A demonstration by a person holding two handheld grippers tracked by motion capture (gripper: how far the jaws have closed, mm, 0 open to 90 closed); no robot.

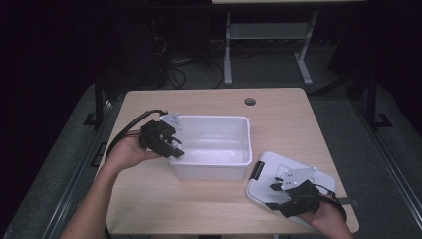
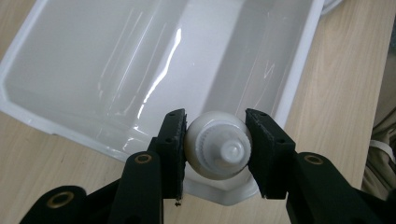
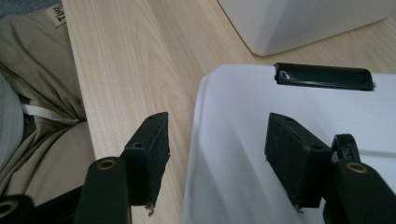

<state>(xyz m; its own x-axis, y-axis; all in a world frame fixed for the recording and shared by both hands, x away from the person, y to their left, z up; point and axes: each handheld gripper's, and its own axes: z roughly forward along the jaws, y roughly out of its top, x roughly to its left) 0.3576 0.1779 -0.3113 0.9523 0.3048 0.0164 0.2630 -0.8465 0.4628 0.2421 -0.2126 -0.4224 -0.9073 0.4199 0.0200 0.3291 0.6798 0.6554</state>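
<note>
Gripping a small white plastic bottle, the left gripper has its two black, flat-faced jaws pressed against the rounded shoulder on either side; a ridged, gear-like collar and a smooth round cap face the left gripper view. Bottle position: held above the near rim of the tub, at the 9 o'clock edge of the tub as the high view shows it.

Tub: rectangular, white, glossy moulded plastic, rounded corners, flared lip, translucent walls with streaked highlights on the inner floor. Stands at the table's middle.

Lid: flat, white, smooth plastic, rounded corners, with a black glossy bar-shaped latch along one edge. Lies on the table at 4 o'clock from the tub, just beside it.

Right gripper: jaws spread apart, black blocky pads with bolt holes, straddling the lid's rounded edge, one jaw over bare wood, the other over the lid surface. Holds nothing. High view places it at the lid's near side, a grey three-cornered plate on top.

Table: pale wood-grain laminate, rectangular, rounded corners, a round cable hole at 12 o'clock.
</note>
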